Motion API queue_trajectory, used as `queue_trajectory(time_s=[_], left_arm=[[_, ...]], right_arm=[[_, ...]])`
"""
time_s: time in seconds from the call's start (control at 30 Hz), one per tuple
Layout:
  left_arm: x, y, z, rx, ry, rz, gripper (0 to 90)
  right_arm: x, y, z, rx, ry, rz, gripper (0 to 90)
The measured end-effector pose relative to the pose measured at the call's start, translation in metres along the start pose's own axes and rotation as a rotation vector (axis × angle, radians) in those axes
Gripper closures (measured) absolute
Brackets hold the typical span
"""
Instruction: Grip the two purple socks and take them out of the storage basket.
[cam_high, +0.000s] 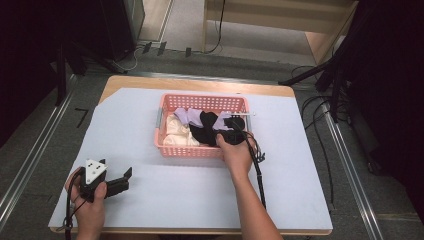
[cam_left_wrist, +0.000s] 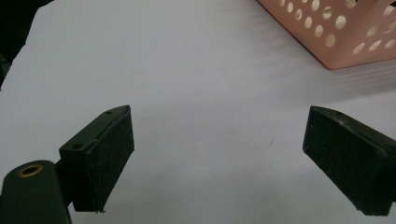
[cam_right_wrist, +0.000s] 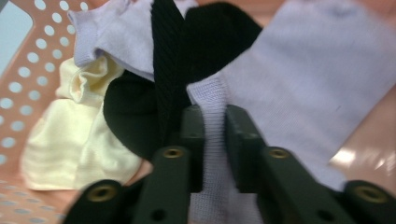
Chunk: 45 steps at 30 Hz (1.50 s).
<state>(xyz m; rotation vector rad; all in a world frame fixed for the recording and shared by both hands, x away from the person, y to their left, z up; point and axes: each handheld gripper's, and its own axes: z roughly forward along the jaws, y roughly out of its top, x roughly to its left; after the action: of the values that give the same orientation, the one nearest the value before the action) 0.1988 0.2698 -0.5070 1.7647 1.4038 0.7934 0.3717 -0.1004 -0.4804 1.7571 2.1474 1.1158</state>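
At the centre of the high view, the right gripper (cam_high: 235, 131) reaches into the pink basket (cam_high: 170, 134) on the table (cam_high: 150, 200). In the right gripper view its jaws are pinched narrow on the ribbed cuff of a lilac sock (cam_right_wrist: 299, 88), which spreads toward the upper right of that frame. A black sock (cam_right_wrist: 140, 116) and a pale yellow cloth (cam_right_wrist: 70, 144) lie to its left. At lower left of the high view, the left gripper (cam_high: 122, 181) rests on the table, jaws spread wide with nothing between them.
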Motion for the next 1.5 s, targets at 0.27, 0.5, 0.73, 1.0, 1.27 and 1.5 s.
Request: queue_trajectory(time_s=[0.27, 0.5, 0.73, 1.0, 1.27, 1.5], left_arm=[[0.000, 0.000, 0.000, 0.005, 0.002, -0.001, 9.4], [0.000, 0.000, 0.000, 0.004, 0.001, 0.003, 9.4], [0.000, 0.000, 0.000, 0.004, 0.003, 0.005, 9.5], [0.000, 0.000, 0.001, 0.002, 0.001, 0.004, 9.5], [-0.001, 0.000, 0.000, 0.010, 0.005, 0.010, 9.5], [-0.001, 0.000, 0.000, 0.011, 0.004, 0.010, 9.5]], right_arm=[[0.002, -0.002, -0.019, -0.099, -0.002, -0.027, 84.2], [0.003, 0.001, -0.049, -0.222, 0.035, -0.049, 84.2], [0.007, 0.003, -0.086, -0.443, 0.109, -0.099, 84.8], [0.009, -0.003, -0.103, -0.598, 0.186, -0.196, 84.8], [0.009, -0.005, -0.092, -0.491, 0.103, -0.195, 84.7], [0.015, -0.005, -0.040, -0.282, 0.041, -0.142, 75.4]])
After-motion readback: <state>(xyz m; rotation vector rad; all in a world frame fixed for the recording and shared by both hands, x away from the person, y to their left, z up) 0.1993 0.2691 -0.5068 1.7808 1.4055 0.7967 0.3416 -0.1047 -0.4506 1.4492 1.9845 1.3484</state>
